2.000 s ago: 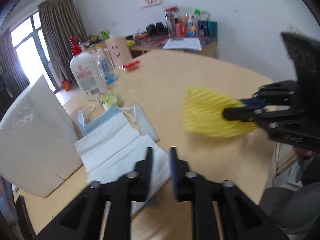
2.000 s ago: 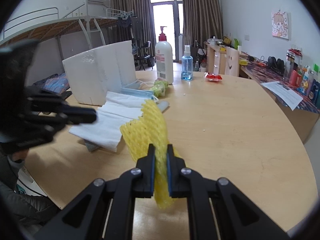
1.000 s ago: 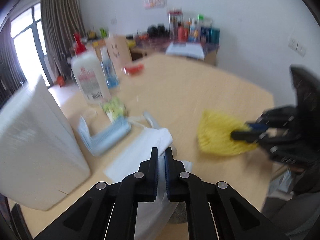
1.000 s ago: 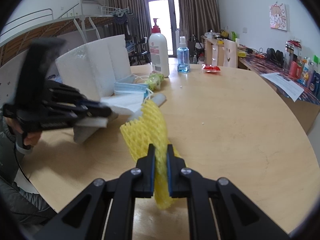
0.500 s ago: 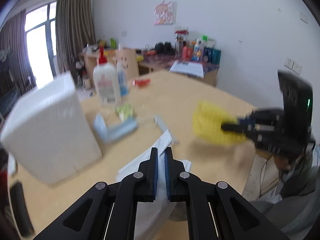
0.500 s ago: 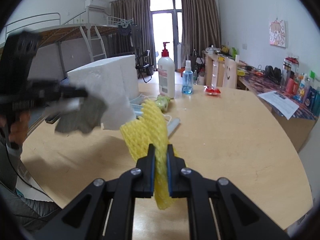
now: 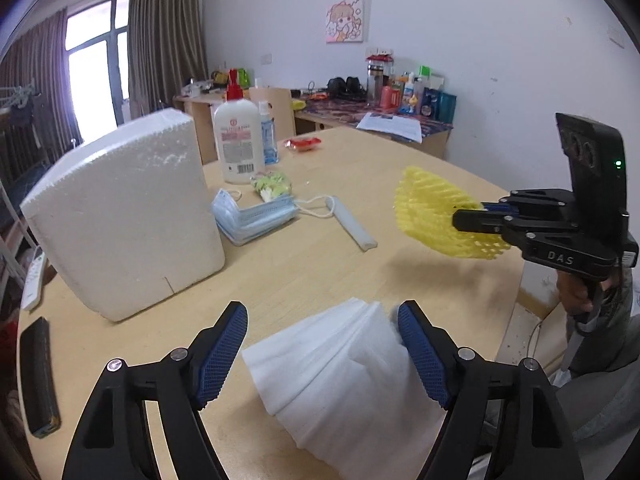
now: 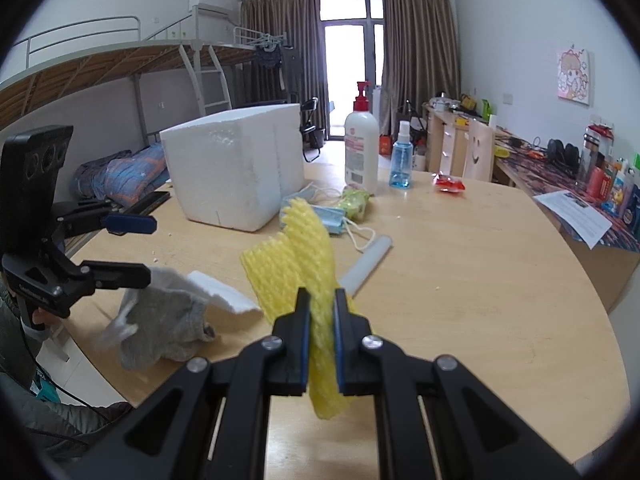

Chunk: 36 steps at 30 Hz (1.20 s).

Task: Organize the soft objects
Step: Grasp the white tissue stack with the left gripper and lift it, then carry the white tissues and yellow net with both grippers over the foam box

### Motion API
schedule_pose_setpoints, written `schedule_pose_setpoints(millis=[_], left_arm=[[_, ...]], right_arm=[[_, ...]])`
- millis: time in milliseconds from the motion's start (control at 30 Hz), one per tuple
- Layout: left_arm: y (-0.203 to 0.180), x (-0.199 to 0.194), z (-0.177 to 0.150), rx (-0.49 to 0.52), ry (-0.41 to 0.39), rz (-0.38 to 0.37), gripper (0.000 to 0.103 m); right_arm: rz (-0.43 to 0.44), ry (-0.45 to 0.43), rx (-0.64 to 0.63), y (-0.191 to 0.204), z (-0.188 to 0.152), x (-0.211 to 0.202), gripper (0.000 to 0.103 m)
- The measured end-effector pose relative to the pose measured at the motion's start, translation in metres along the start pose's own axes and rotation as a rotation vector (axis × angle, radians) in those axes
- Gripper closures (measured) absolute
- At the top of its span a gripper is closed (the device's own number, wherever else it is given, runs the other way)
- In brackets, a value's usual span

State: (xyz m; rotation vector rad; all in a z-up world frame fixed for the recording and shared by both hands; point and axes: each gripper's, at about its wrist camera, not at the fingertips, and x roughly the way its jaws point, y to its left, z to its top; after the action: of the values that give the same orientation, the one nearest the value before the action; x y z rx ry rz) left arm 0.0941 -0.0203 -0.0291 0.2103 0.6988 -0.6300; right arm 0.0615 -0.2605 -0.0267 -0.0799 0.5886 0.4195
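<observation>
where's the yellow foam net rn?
The yellow foam net is clamped in the right claw, held above the wooden table. In the left wrist view it sits at right, past the white foam tube.

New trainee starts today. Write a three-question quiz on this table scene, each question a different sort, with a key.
1. True or false: the right gripper is shut on the yellow foam net.
2. Which lies between the left gripper's opening jaws? A) white foam sheets B) face masks C) lotion bottle
3. Fill in: beside the white foam block, the face masks are ____ in colour.

Key: 1 true; 2 A; 3 blue
</observation>
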Motion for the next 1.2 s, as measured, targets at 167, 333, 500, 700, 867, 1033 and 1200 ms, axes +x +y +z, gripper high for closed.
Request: schedule_pose_setpoints(millis=[167, 333, 500, 700, 867, 1033, 1200], left_arm=[[0.003, 0.022, -0.015, 0.019, 0.094, -0.049, 0.024], [-0.001, 0.046, -0.030, 0.045, 0.198, -0.005, 0.028], [0.008, 0.051, -0.037, 0.005, 0.235, 0.014, 0.029], [0.023, 0.055, -0.032, -0.072, 0.258, 0.015, 0.062], [0.034, 0.054, -0.024, -0.130, 0.217, -0.005, 0.081], [0.023, 0.020, -0.008, -0.099, 0.040, -0.003, 0.087], [0.019, -0.016, 0.010, -0.099, -0.102, 0.040, 0.091]], right_arm=[[-0.001, 0.008, 0.001, -0.001, -0.003, 0.001, 0.091], [0.000, 0.018, 0.005, -0.002, -0.002, 0.006, 0.091], [0.011, 0.028, -0.005, 0.001, -0.004, 0.009, 0.091], [0.020, 0.031, -0.010, 0.002, -0.002, 0.013, 0.091], [0.022, 0.037, -0.013, 0.003, -0.003, 0.017, 0.091], [0.021, 0.035, -0.015, 0.006, 0.001, 0.018, 0.091], [0.028, 0.003, -0.017, 0.009, 0.010, 0.013, 0.091]])
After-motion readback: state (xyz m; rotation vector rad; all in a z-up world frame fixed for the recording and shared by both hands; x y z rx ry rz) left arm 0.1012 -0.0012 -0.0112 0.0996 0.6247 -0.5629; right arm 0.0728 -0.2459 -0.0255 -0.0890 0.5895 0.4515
